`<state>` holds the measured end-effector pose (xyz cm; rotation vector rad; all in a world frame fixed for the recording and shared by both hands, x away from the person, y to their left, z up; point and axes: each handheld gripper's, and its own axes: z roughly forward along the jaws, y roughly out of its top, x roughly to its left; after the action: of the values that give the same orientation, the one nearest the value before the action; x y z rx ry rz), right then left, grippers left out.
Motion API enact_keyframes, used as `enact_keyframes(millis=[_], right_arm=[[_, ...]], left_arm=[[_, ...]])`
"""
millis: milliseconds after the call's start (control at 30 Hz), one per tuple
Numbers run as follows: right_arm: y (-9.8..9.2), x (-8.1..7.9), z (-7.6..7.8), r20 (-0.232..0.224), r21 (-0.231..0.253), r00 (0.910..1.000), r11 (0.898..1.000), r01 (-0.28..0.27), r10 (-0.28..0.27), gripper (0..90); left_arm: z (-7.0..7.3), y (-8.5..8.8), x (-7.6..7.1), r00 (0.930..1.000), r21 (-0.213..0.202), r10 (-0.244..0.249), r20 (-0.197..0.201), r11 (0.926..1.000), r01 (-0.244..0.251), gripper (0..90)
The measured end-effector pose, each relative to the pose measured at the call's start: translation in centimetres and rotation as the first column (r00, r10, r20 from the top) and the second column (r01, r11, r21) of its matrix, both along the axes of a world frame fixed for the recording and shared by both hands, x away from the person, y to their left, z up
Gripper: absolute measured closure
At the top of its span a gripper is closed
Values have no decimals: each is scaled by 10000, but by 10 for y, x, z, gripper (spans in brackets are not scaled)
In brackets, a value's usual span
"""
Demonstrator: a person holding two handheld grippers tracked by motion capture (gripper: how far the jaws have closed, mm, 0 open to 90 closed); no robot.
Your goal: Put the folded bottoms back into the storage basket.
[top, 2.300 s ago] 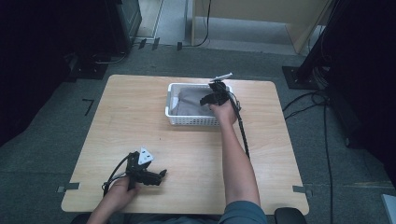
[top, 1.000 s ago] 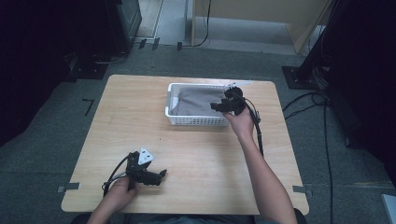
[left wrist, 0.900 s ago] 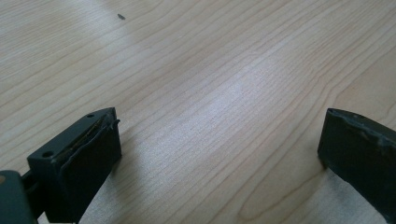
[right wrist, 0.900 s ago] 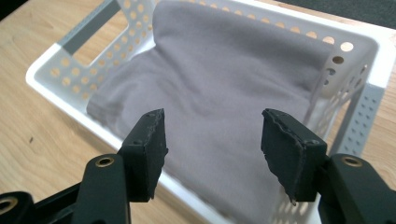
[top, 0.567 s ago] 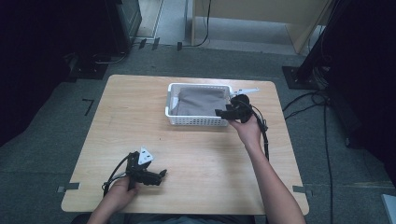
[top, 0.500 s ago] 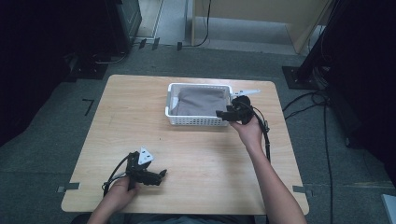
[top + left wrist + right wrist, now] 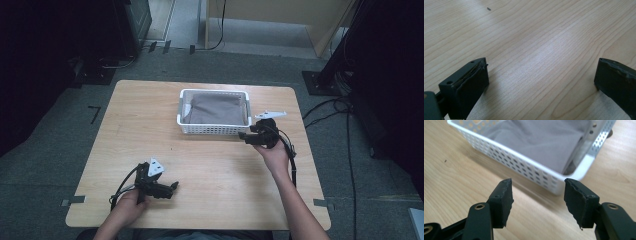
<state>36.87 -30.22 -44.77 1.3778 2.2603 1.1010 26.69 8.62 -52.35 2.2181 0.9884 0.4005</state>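
Beside the white basket (image 7: 214,129) holding grey cloth (image 7: 216,109), the right claw (image 7: 246,136) gapes empty; the left claw (image 7: 172,188) rests open on the bench (image 7: 150,107).

Black left hand-held gripper (image 7: 172,188), black right hand-held gripper (image 7: 243,137), grey three-cornered top plates, trailing black cables

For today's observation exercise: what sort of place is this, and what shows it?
Probably a lab or recording workspace: a bare wooden table on grey carpet, cables trailing over the floor, dark equipment stands around it.
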Motion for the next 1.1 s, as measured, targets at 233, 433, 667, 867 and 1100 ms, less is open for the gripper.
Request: enact_keyframes(millis=[233, 433, 667, 867, 1100], right_arm=[[-13, -15, -8, 104, 110, 9999, 9999, 128, -129, 399], [-21, -26, -18, 81, 37, 9999, 9999, 110, -110, 395], [-30, -38, -31, -12, 7, 9998, 9998, 204, -204, 395], [-39, -46, -40, -65, -48, 9995, 9995, 319, -319, 396], [-47, -53, -51, -208, -6, 9984, 9986, 523, -523, 398]], left_arm=[[0, 0, 0, 10000, 0, 0, 0, 10000, 0, 0], [0, 0, 0, 10000, 2, 0, -3, 10000, 0, 0], [0, 0, 0, 10000, 2, 0, 0, 10000, 0, 0], [0, 0, 0, 10000, 3, 1, 4, 10000, -1, 0], [0, 0, 0, 10000, -3, 0, 5, 10000, 0, 0]])
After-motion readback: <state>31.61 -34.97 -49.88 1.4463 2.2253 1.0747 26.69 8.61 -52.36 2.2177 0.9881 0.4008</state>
